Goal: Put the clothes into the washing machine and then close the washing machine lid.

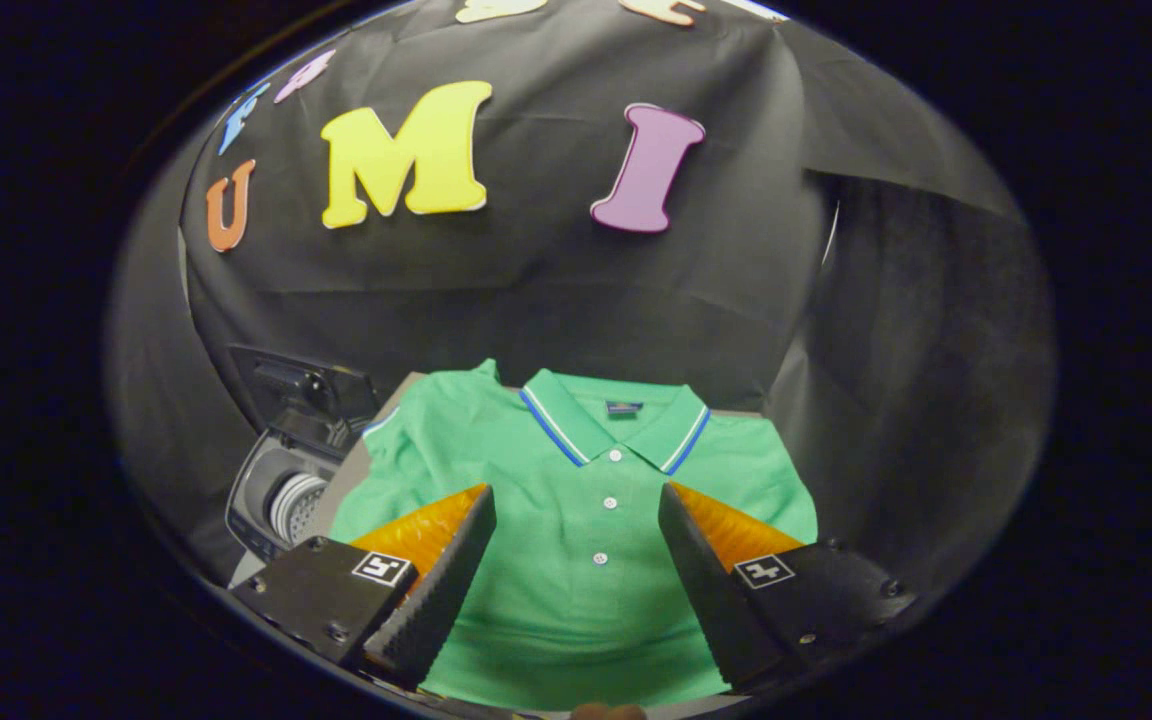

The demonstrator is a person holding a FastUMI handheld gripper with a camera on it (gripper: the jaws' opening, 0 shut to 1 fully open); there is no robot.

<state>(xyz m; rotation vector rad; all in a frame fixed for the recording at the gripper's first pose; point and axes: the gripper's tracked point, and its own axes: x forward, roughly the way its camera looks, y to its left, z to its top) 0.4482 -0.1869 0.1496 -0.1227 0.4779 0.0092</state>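
Wide-open gripper (576, 500) fingers hover above a green polo shirt (586, 590), gripping nothing; shirt lies flat on the surface, washing machine (281, 495), lid raised, beside its left edge.

The green polo shirt (576, 520) covered most of the table (341, 490). The widely parted jaws hid both its sides. The washing machine (281, 500) showed only partly, its drum interior unclear.

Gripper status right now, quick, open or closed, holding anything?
Gripper: open, fingers spread wide over the green polo shirt, holding nothing.
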